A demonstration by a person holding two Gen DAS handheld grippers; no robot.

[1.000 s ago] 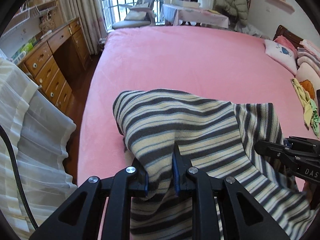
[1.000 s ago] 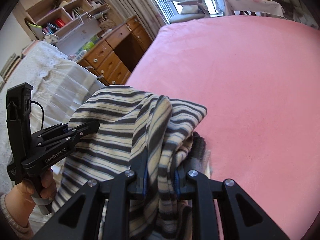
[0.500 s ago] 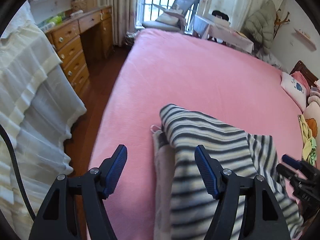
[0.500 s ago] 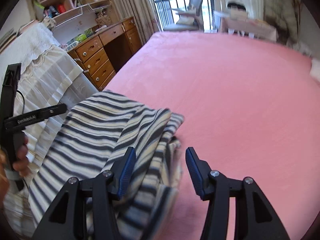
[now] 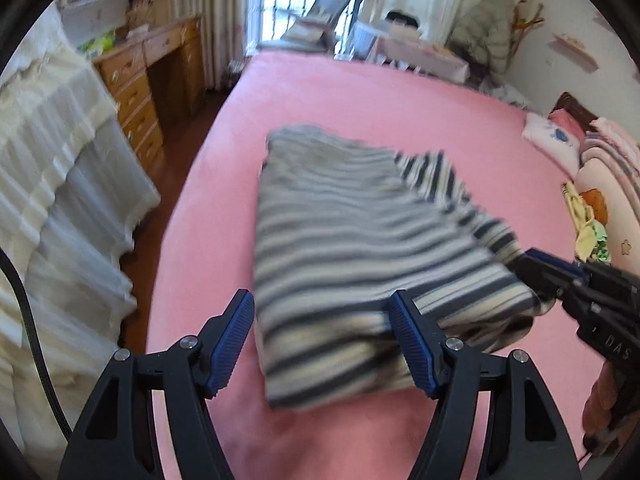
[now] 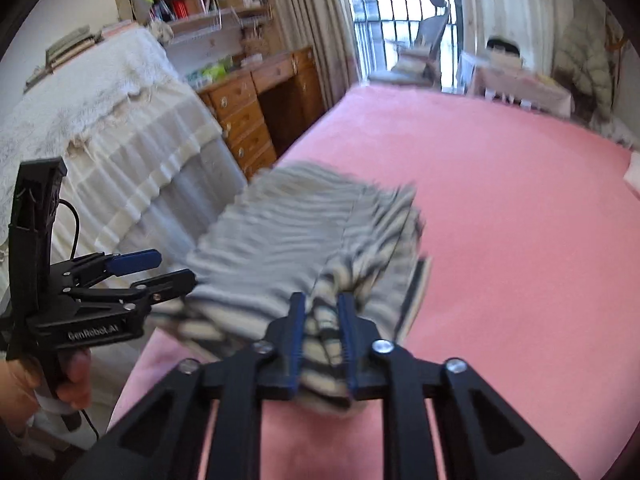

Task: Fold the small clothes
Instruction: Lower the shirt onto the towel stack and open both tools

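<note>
Left wrist view: the striped garment (image 5: 360, 256) lies folded on the pink bed (image 5: 380, 104), its near left edge close to the bed's left side, beyond which the floor drops away beside a white draped cover (image 5: 60, 200). Open sheet extends far ahead and to the right, up to the pillows (image 5: 560, 140). The left gripper (image 5: 326, 340) stands wide apart, straddling the garment's near end without pinching it; a second ago it clamped the fabric. The right gripper (image 5: 536, 268) enters at the garment's right corner. Right wrist view: the right gripper (image 6: 320, 324) is closing, a bunch of striped garment (image 6: 304, 232) caught between its pads; half a second ago it stood open. The left gripper (image 6: 160, 270) sits open at the garment's left edge, beside the wooden desk (image 6: 260, 104) side.
</note>
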